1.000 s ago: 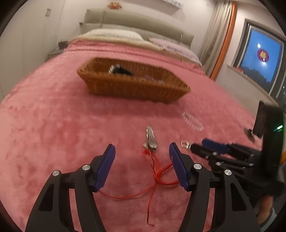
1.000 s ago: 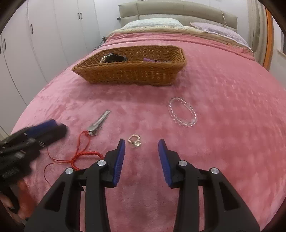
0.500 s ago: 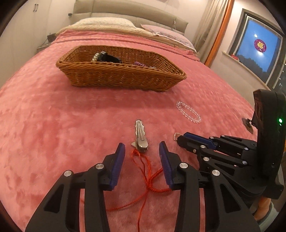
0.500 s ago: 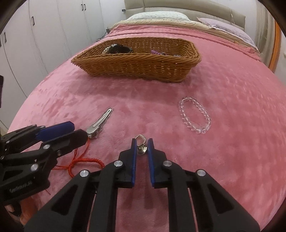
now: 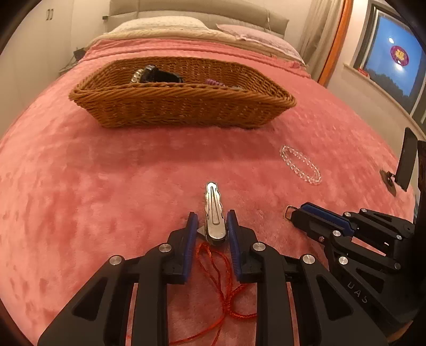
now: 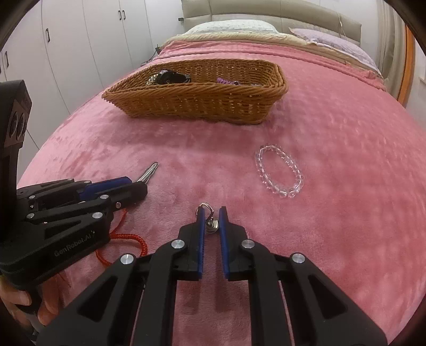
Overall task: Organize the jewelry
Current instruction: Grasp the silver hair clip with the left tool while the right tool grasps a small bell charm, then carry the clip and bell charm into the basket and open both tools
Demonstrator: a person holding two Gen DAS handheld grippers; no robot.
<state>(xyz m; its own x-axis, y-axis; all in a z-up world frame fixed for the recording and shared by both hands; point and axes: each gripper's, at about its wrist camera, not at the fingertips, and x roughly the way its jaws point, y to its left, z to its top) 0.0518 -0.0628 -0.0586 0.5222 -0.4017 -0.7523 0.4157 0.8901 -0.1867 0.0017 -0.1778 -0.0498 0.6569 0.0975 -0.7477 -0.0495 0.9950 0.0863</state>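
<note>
My left gripper (image 5: 212,221) is shut on the near end of a silver hair clip (image 5: 213,210) that lies on the pink blanket; a red cord (image 5: 221,282) trails beneath it. My right gripper (image 6: 212,215) is shut on a small silver ring (image 6: 209,217), whose loop sticks out past the fingertips. The right gripper also shows in the left wrist view (image 5: 298,213), and the left gripper in the right wrist view (image 6: 138,186). A clear bead bracelet (image 6: 279,170) lies to the right. A wicker basket (image 6: 197,103) with several pieces stands farther back.
The pink blanket (image 6: 346,159) covers the whole bed. Pillows (image 5: 159,24) and a headboard lie behind the basket. White wardrobes (image 6: 80,40) stand on the left, a window (image 5: 394,58) on the right. A dark stand (image 5: 407,162) sits at the bed's right edge.
Both grippers went from open to shut: the left closed on the hair clip, the right on the ring. Both views have moved closer to the basket.
</note>
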